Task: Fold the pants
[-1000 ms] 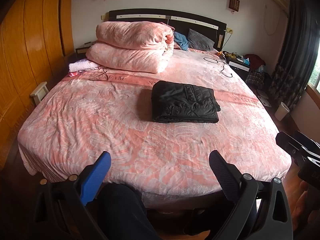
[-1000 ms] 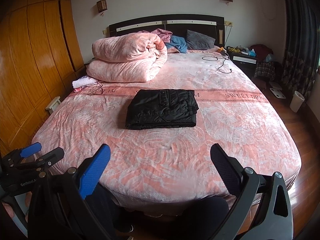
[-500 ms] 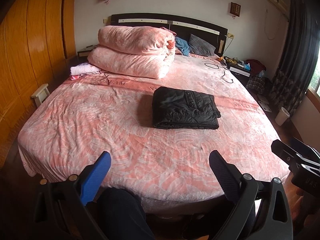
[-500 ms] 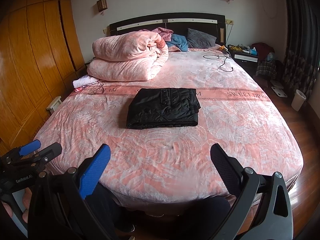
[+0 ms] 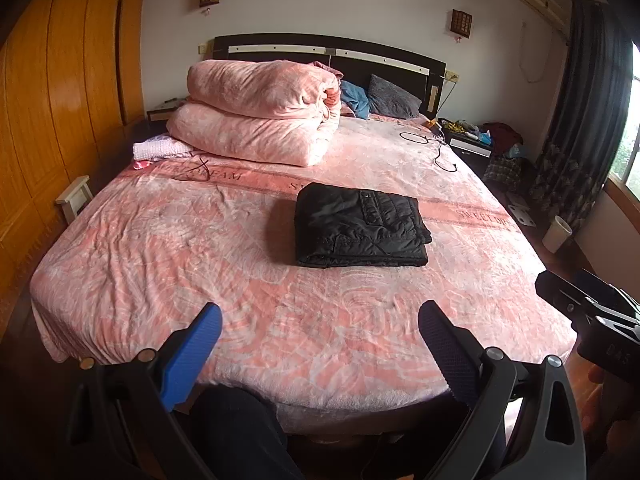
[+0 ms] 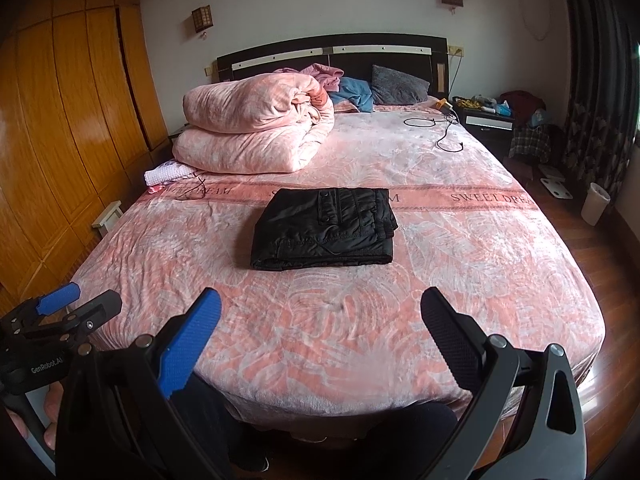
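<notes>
The black quilted pants (image 5: pixel 360 226) lie folded into a flat rectangle in the middle of the pink bed (image 5: pixel 160 264); they also show in the right wrist view (image 6: pixel 326 228). My left gripper (image 5: pixel 320 320) is open and empty, held back over the foot of the bed, well short of the pants. My right gripper (image 6: pixel 320 312) is open and empty too, at the foot edge. The right gripper shows at the right edge of the left wrist view (image 5: pixel 592 312), and the left gripper shows at the lower left of the right wrist view (image 6: pixel 60 316).
A folded pink duvet (image 5: pixel 256 120) and pillows (image 5: pixel 392 98) lie at the head of the bed. A black cable (image 5: pixel 436 148) lies on the far right of the bed. A wooden wardrobe (image 5: pixel 48 120) stands left. A nightstand (image 5: pixel 468 140) and white bin (image 5: pixel 558 234) stand right.
Both grippers have tilted or risen slightly, so the bed sits lower and nearer in both views. The pants have not moved. Both grippers stay open.
</notes>
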A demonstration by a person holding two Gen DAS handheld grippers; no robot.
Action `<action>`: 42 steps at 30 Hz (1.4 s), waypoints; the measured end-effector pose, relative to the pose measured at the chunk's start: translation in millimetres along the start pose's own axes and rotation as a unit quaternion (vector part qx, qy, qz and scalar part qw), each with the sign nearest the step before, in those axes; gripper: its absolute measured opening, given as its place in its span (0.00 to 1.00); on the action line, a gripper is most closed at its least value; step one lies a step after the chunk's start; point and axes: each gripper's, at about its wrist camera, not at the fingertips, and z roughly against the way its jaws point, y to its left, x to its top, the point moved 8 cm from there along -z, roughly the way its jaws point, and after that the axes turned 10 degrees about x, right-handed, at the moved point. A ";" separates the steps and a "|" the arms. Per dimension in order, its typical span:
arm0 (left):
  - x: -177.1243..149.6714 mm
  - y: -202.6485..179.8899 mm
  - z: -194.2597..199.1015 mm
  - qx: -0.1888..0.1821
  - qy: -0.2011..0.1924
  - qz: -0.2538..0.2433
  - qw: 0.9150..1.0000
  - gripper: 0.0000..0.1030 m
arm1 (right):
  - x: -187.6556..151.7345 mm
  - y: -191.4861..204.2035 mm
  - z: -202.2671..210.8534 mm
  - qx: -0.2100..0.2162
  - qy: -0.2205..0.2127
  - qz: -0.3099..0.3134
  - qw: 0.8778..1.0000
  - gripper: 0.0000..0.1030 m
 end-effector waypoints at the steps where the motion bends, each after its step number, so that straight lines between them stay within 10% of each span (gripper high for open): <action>1: 0.9 0.4 0.2 0.000 -0.001 0.000 1.000 0.96 | 0.8 -0.2 -0.3 0.000 0.000 0.000 1.000 0.97; 42: 15.6 -2.5 20.0 0.007 -0.030 -0.012 0.999 0.96 | 5.4 2.4 4.4 0.000 -0.010 0.005 1.000 0.97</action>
